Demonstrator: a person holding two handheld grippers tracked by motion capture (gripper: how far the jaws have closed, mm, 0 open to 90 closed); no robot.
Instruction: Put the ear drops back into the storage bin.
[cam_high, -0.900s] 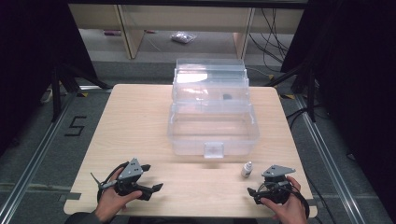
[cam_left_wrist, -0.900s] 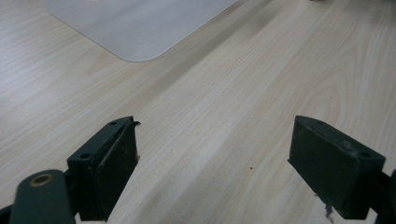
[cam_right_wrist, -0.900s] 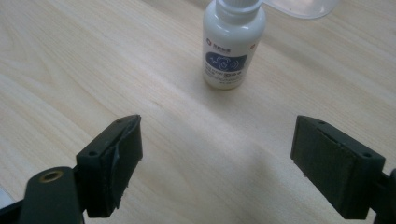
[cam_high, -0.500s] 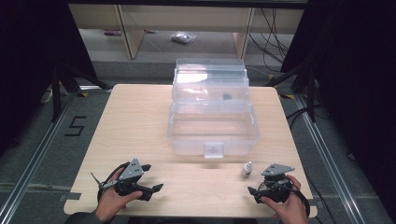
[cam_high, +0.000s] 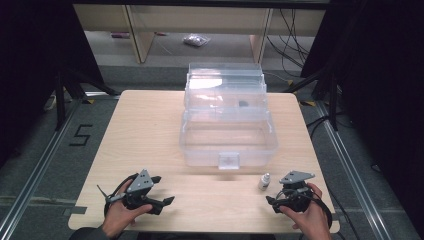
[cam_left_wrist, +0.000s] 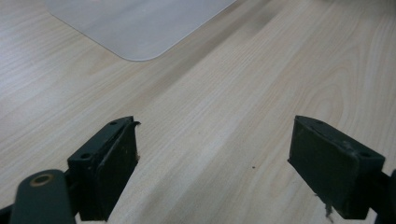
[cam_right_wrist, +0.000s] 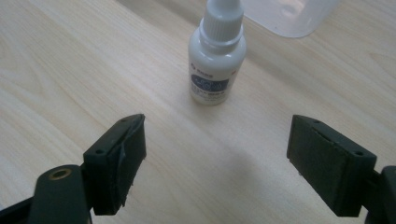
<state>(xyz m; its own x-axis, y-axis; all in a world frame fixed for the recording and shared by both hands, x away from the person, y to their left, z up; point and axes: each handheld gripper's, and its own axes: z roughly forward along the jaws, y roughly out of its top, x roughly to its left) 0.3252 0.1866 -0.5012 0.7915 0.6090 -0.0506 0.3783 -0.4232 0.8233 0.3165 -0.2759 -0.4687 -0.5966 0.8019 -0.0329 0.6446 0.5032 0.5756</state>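
Right gripper (cam_right_wrist: 215, 163): hovering low over the surface, its two black fingers (cam_right_wrist: 116, 163) standing wide apart with nothing between them.
Bottle (cam_right_wrist: 215, 58): small, white, standing upright just beyond the gap, blue label facing the camera.
Clear container (cam_right_wrist: 292, 16): its rounded corner showing at far right, behind the bottle.
Surface (cam_right_wrist: 70, 70): pale wood grain, lying bare beneath the fingers.

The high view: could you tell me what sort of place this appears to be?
Probably a lab or data-recording workstation, not a home: a bare wooden table stands inside a metal frame, with a "5" floor marking and loose cables behind.
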